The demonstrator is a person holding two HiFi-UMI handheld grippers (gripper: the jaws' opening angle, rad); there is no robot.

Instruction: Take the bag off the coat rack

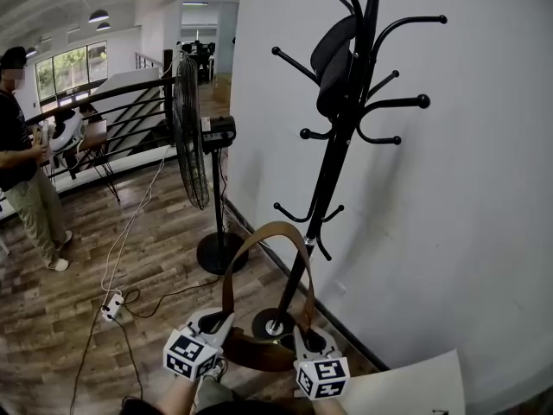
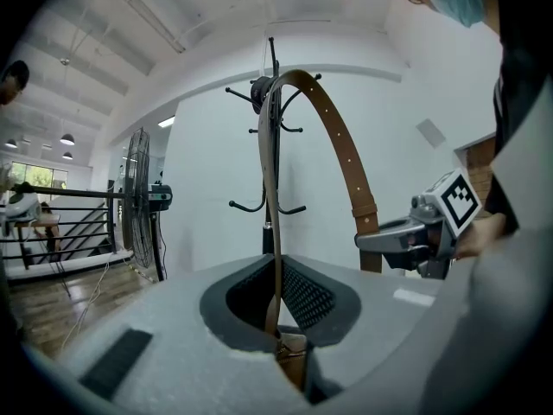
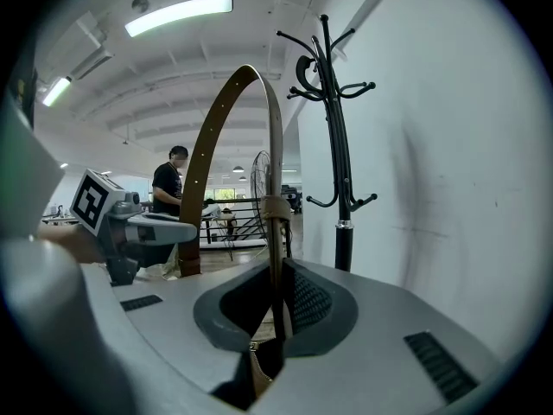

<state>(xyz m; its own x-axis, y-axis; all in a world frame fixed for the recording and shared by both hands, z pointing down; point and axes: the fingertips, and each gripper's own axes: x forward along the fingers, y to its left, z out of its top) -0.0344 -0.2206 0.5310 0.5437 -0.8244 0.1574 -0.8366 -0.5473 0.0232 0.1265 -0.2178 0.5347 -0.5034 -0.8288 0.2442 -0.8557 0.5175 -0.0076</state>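
Note:
The bag (image 1: 259, 351) is dark brown and hangs low between my two grippers, just in front of the base of the black coat rack (image 1: 341, 137). Its brown strap (image 1: 266, 230) arches up free of the hooks. My left gripper (image 1: 218, 323) is shut on the strap's left end (image 2: 270, 232), close to the bag. At the other end of the strap (image 3: 275, 232), my right gripper (image 1: 304, 335) is shut as well. In the left gripper view the right gripper (image 2: 413, 236) shows beside the arch. A dark padded item (image 1: 333, 63) still hangs high on the rack.
A standing fan (image 1: 192, 137) is left of the rack, with its round base (image 1: 218, 253) on the wood floor. Cables and a power strip (image 1: 112, 305) lie at left. A person (image 1: 22, 171) stands far left by a railing. The white wall (image 1: 467, 197) is behind the rack.

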